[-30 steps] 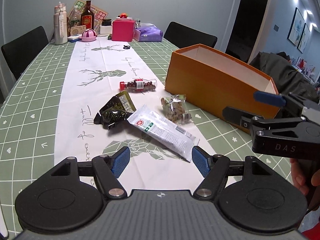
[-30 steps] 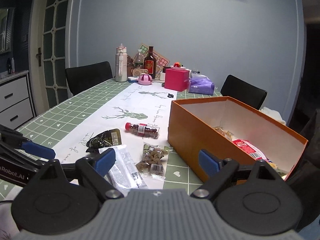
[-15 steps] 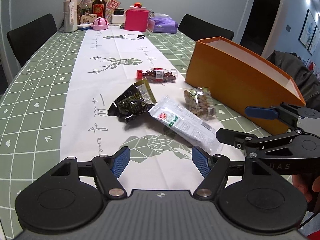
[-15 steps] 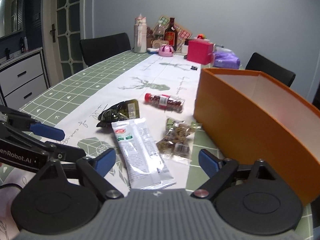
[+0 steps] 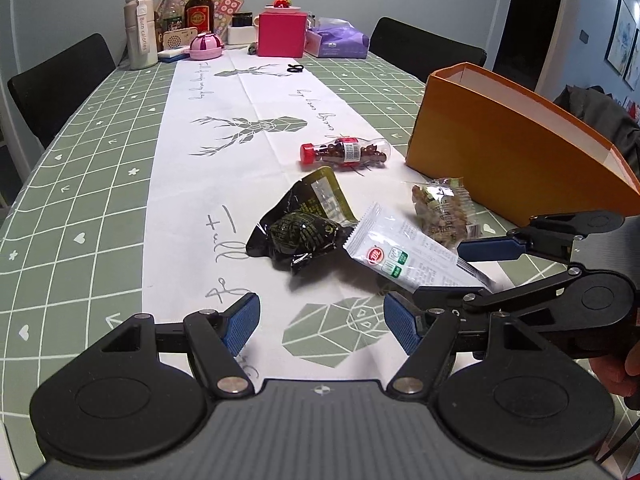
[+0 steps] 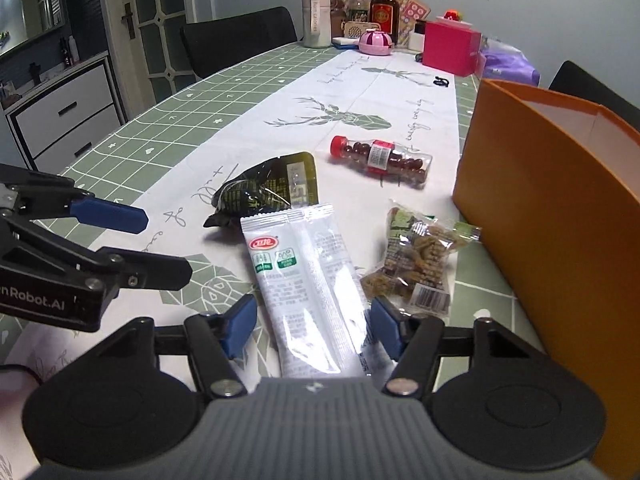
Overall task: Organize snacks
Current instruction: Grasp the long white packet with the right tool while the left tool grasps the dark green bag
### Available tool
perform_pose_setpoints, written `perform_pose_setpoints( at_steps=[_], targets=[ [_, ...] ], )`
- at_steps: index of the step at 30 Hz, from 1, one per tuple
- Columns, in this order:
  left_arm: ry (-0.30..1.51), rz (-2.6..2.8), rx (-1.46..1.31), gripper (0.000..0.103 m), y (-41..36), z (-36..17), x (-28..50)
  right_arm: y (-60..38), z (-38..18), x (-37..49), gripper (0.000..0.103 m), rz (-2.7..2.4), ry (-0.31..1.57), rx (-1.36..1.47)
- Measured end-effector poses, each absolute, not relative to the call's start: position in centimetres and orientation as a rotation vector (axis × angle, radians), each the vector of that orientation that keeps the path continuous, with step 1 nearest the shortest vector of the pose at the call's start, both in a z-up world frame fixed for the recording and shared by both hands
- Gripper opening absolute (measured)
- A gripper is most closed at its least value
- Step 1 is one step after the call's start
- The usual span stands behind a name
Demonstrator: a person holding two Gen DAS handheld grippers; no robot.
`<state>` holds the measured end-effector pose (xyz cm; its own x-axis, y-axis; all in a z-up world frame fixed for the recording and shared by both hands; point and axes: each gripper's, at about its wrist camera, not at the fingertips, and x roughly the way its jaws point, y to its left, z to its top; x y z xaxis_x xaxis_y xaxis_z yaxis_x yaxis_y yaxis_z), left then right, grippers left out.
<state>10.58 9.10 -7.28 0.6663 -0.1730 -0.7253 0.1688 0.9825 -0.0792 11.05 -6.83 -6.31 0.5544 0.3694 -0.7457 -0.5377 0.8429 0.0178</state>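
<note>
The white snack packet (image 6: 308, 276) is straddled on the table (image 6: 192, 120) by the open right tongs (image 6: 310, 326) — the orange box (image 6: 560, 216) at 3 o'clock — while the left tongs (image 5: 320, 322) are held open, empty.

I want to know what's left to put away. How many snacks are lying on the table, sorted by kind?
Packets: 3, a black one, a white one and a clear one.
Bottles: 1, a red-capped bottle.
Total: 4 snacks beside the orange box.
</note>
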Motion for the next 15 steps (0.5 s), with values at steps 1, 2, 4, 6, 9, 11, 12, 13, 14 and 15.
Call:
perform_pose_setpoints(
  at_steps=[1,2,4,6,9,11,12,13,14,15],
  targets=[
    [0.816,-0.195,0.001,0.083,9.0,-7.3,10.8,-6.7,-6.4,11.3,0.06,0.542,0.826,-0.22],
    [0.813,-0.197,0.012,0.083,9.0,-7.3,10.9,-6.7,-6.4,11.4,0.059,0.544,0.825,-0.215],
    [0.803,-0.201,0.04,0.083,8.7,-7.4,11.3,-6.7,-6.5,11.6,0.056,0.543,0.823,-0.213],
    [0.796,-0.204,0.08,0.083,8.3,-7.4,11.8,-6.7,-6.5,11.5,0.054,0.543,0.823,-0.219],
    [0.766,-0.2,0.163,0.083,7.7,-7.1,12.5,-7.1,-6.4,11.1,0.052,0.533,0.832,-0.233],
    [0.753,-0.21,0.201,0.083,7.5,-7.0,13.1,-7.4,-6.3,10.9,0.051,0.516,0.846,-0.242],
    [0.751,-0.218,0.215,0.083,7.4,-7.1,13.6,-7.6,-6.2,10.8,0.051,0.506,0.853,-0.243],
    [0.745,-0.229,0.229,0.083,7.3,-7.1,13.9,-7.8,-6.2,10.7,0.051,0.492,0.859,-0.245],
    [0.737,-0.243,0.245,0.083,7.2,-7.2,14.2,-7.9,-6.2,10.7,0.051,0.48,0.863,-0.246],
    [0.731,-0.257,0.264,0.083,7.1,-7.3,14.6,-8.2,-6.1,10.7,0.052,0.468,0.866,-0.245]
  ],
)
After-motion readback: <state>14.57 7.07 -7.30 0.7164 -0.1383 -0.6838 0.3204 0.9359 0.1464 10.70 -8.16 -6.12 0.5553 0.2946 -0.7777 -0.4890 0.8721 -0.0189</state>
